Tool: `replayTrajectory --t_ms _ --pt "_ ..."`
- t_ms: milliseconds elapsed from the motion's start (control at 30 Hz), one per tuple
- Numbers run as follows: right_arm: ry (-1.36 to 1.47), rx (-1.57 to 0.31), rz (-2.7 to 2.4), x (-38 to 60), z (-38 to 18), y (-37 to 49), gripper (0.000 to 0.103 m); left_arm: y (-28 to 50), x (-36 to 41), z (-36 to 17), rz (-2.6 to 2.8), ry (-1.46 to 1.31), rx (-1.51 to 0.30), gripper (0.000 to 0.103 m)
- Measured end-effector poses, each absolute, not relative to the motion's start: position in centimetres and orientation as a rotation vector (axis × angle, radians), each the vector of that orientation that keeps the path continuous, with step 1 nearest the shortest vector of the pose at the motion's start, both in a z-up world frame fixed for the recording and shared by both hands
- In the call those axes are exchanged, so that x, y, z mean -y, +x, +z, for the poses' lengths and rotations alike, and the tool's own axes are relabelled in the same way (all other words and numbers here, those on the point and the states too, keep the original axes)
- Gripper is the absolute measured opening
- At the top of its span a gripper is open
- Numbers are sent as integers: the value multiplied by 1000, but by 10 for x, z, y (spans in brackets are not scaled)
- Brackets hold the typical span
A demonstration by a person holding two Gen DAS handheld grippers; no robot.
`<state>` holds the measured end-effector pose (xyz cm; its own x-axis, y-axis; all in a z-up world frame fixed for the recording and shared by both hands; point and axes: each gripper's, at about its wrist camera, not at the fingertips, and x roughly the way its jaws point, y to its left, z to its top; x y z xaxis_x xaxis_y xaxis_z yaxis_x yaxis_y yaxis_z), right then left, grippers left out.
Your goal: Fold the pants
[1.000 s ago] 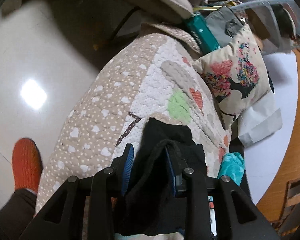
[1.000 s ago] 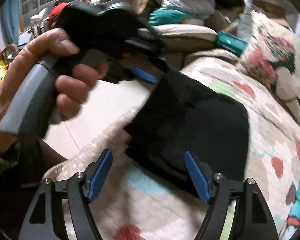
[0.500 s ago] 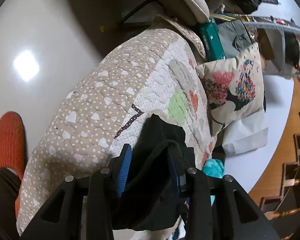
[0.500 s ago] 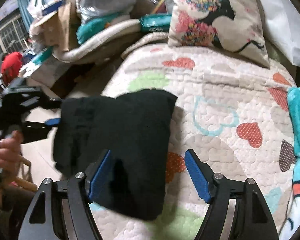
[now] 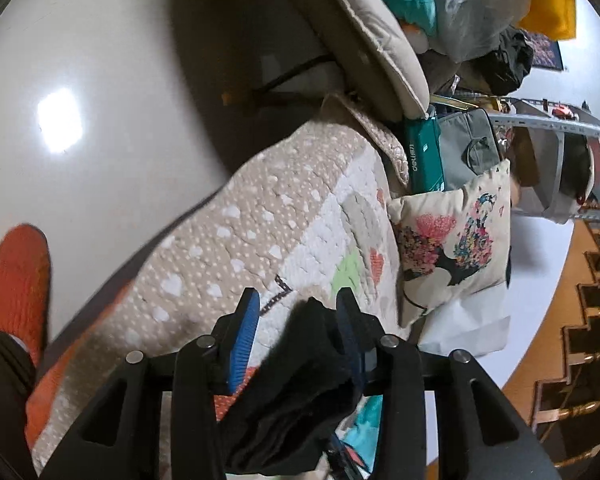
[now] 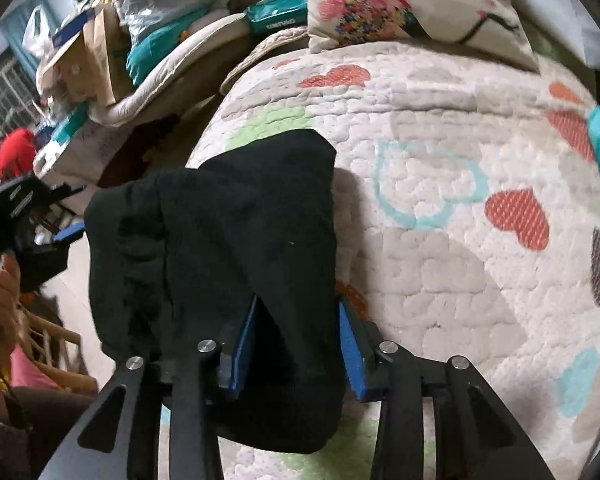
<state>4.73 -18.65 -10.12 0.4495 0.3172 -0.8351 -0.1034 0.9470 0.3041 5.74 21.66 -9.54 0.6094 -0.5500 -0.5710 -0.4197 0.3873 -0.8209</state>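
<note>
Left wrist view: glossy white floor [image 5: 100,80] across upper left, an orange slipper [image 5: 18,280] at left edge. Heart-patterned quilt [image 5: 260,232] over a bed through the centre, floral cushion [image 5: 456,248] at right, heaped bedding and bags at top. Black pants [image 5: 300,384] bunched at bottom centre, draped between the blue-padded fingers of the left gripper [image 5: 296,320], set apart with cloth against the right pad only; grip not certain.

Right wrist view: same quilt [image 6: 440,240] filling the centre and right, cushion [image 6: 412,4] at top, cardboard boxes and clutter upper left. Pants [image 6: 228,240] folded into a thick dark bundle at left centre, lying on the quilt. Right gripper [image 6: 296,320] fingers closed in around the bundle's lower edge, pinching cloth. Left gripper [image 6: 40,220] at far left.
</note>
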Motion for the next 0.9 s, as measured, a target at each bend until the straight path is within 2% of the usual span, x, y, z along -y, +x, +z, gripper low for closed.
replayTrajectory --t_ms 100,167,267,367,467,533,700,900 --pt "212 -1072 252 186 -99 47 53 59 -198 -82 -149 -1145 -965 38" --pt "188 -1064 244 182 -97 45 54 60 -180 -71 -216 -1070 -955 38" --pt "170 -1059 237 179 -96 44 57 65 -137 -57 -269 -835 -984 40" --pt "184 -1059 234 180 -97 43 59 79 -115 -78 -201 -710 -1081 40" --pt "210 -1060 238 185 -97 42 63 91 -124 -111 -123 -765 -1158 42" --pt "227 -1053 244 187 -94 39 65 95 -134 -130 -86 -829 -1183 59" --pt "267 -1020 259 196 -79 32 65 94 -156 -136 -74 -949 -1152 60" --pt "299 -972 225 220 -64 19 68 82 -173 -114 -122 -1081 -1063 60"
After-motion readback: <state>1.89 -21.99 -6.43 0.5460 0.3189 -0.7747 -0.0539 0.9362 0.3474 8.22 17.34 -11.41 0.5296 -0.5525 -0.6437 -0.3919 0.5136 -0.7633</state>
